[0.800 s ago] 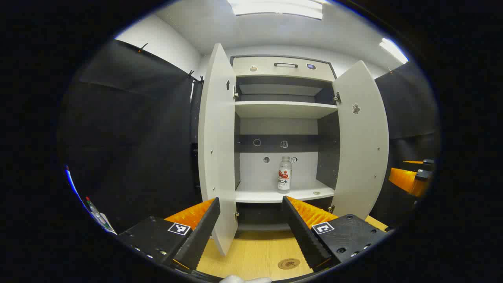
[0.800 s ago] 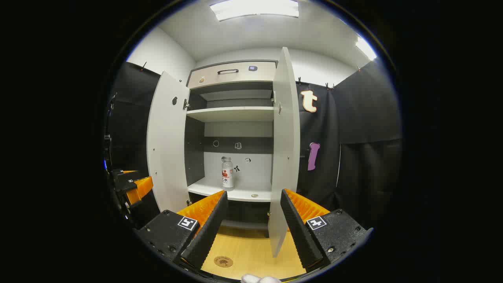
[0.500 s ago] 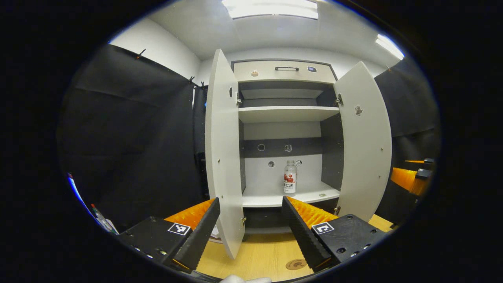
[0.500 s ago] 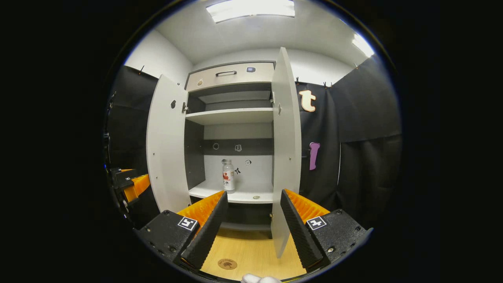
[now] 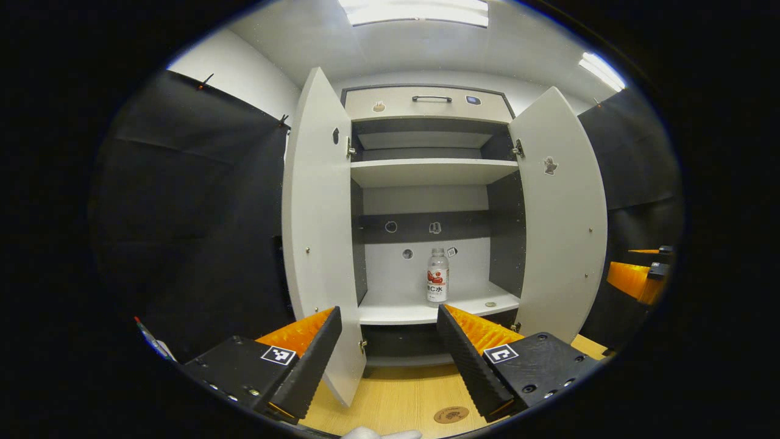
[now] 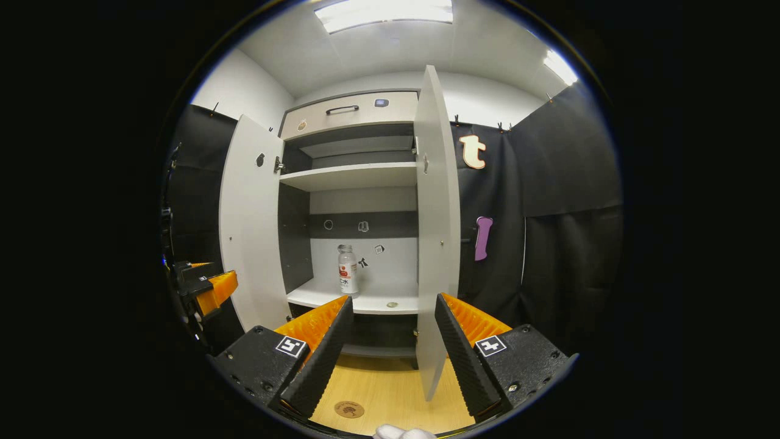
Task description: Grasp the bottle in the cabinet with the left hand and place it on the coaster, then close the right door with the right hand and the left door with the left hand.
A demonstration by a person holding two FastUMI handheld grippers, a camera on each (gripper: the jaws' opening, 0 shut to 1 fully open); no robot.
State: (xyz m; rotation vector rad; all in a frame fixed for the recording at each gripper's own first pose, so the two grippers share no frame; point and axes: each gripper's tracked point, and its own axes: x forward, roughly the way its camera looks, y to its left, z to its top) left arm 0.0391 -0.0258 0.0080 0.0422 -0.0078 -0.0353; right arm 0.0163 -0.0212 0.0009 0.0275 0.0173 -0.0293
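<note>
In the left gripper view the cabinet has slid a little to the left and its doors look larger than they did a moment ago, so I have eased my left tongs [image 5: 388,341] closer and swung them slightly. They are spread wide and hold nothing. The bottle [image 5: 437,275] stands upright on the lower shelf [image 5: 396,313], well beyond my fingertips, between the left door [image 5: 317,231] and the right door [image 5: 560,213], both wide open. The coaster [image 5: 451,414] lies on the tabletop [image 5: 396,396] just below my tongs. I judge the reach has only begun; the bottle is untouched.

In the right gripper view the picture has shifted only slightly, the cabinet sitting a touch higher. My right tongs [image 6: 393,341] are also spread and empty, with the right door [image 6: 436,231] edge-on just ahead of them. The bottle [image 6: 347,271] and coaster [image 6: 348,409] sit where they were, so its door-closing turn is yet to come.
</note>
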